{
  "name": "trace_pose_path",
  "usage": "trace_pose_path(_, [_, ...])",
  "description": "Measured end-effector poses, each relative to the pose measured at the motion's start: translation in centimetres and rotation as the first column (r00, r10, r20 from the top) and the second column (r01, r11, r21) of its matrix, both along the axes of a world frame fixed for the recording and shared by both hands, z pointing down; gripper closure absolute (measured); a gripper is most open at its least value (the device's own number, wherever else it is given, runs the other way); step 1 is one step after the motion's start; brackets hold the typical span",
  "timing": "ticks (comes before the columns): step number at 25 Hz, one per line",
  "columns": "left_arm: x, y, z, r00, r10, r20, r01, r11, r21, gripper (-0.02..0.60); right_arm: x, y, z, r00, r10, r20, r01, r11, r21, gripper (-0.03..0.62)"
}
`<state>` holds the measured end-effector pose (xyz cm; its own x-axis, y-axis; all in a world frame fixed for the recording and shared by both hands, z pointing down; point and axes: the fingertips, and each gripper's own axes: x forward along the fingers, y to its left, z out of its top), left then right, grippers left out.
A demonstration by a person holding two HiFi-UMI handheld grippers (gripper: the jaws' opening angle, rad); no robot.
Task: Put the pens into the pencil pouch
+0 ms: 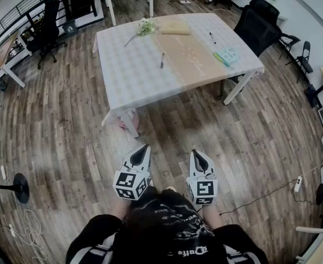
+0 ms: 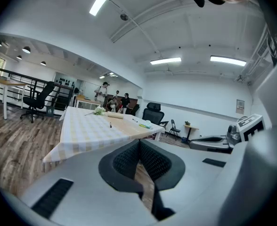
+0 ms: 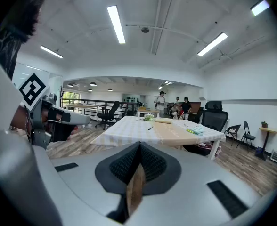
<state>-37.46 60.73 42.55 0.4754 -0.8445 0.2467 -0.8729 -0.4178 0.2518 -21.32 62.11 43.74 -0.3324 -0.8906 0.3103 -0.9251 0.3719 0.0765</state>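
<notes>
wood plank floor (image 1: 68, 131) fills most of the head view, and the person stands on it well back from the worktop (image 1: 128, 65), so nothing of the task is within reach yet. the worktop wears a pale checked cloth with a tan runner (image 1: 191, 59) laid across it. the task's things are all spread out there, which is why both claws aim that way, a little below level.

the left claw (image 1: 145, 147) and the right claw (image 1: 196, 153) hang side by side in front of the person's body, each with its jaws pressed together and nothing between them. i judge they are carried closed simply because there is nothing to take until the person is at the worktop.

at the runner's far end lies a beige roll (image 1: 176, 28), and near the right edge a flat teal item (image 1: 228, 54) — either could be the pencil pouch, and from this far i cannot tell which. a small bunch of flowers (image 1: 145, 26) sits just beside the roll.

one dark pen (image 1: 162, 60) lies on the checked cloth just beside the runner, and a second pen (image 1: 212, 37) lies on the cloth past the runner's other side — both apart from either candidate, so no pen is stowed yet.
</notes>
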Motion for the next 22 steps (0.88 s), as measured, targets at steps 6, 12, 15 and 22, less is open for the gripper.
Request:
trace_pose_path(6, [-0.7, -0.4, -0.4, 1.000, 0.011, -0.004, -0.011, 1.000, 0.013, 0.561, -0.4, 0.0, 0.0, 1.000, 0.021, -0.007, -0.021, 1.000, -0.008, 0.586])
trace_pose_path(12, [-1.6, -1.4, -0.8, 0.999, 0.037, -0.016, -0.037, 0.999, 0.021, 0.561, -1.3, -0.4, -0.5, 0.998, 0.055, -0.004, -0.055, 0.998, 0.008, 0.586])
trace_pose_path(15, [-1.8, -2.2, -1.0, 0.998, 0.061, -0.018, -0.060, 0.998, 0.025, 0.561, -1.4, -1.0, -0.9, 0.997, 0.078, 0.012, -0.078, 0.997, 0.020, 0.586])
trace_pose_path(22, [-2.9, -3.8, 0.4, 0.992, 0.120, -0.045, -0.119, 0.993, 0.011, 0.561, -2.3, -2.5, -0.3, 0.991, 0.131, 0.031, -0.132, 0.991, 0.027, 0.585])
